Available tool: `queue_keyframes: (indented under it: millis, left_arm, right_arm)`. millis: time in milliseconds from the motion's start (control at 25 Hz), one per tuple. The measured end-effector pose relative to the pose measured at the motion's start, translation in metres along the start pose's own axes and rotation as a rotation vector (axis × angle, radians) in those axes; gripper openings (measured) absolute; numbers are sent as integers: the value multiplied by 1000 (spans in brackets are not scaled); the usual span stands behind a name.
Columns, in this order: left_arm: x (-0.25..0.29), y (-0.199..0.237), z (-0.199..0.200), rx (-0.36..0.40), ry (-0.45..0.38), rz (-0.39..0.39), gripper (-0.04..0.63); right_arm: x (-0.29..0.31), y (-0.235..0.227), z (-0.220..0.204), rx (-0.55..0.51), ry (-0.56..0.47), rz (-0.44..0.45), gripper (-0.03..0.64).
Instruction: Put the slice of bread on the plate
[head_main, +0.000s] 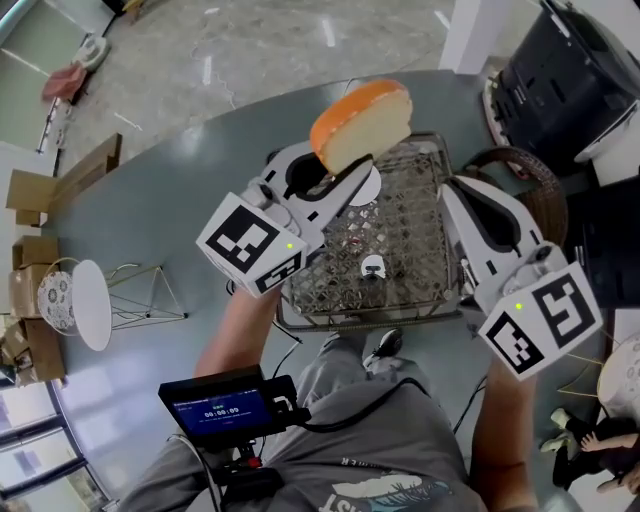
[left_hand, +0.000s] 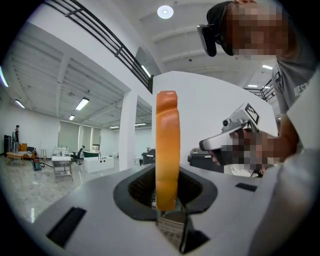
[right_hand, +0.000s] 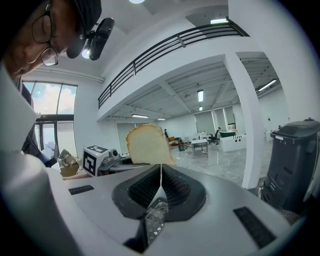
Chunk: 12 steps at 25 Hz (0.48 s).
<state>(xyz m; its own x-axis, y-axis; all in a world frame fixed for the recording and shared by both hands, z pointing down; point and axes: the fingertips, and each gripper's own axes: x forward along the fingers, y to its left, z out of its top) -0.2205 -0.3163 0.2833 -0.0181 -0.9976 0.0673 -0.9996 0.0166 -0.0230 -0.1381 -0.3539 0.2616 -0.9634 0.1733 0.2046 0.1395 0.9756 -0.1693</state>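
The left gripper (head_main: 345, 172) pinches the bread (head_main: 362, 122) upright by its lower edge, jaws nearly closed on it, above the basket's (head_main: 400, 290) far left corner. The right gripper (head_main: 452, 192), closed and empty, hangs over the basket's right rim. I'd lower slowly and lay the slice flat on the white disc (head_main: 370, 190) in that corner, probably the plate, before letting go

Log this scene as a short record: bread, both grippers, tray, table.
bread: one slice, upright, in the air above the tray
left gripper: shut on the bread's lower edge
right gripper: shut, empty, at the tray's right edge
tray: wire, on the table
white disc: in the tray below the bread; perhaps the plate, cannot tell
table: grey, curved edge
task: bread not yet set down
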Motion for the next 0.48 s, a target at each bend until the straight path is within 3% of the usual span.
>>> queue_keyframes:
  millis: [480]
  left_arm:
    - [13,35,-52,-19,89,18,91]
  right_arm:
    - [30,-7,-20,22,44,4,9]
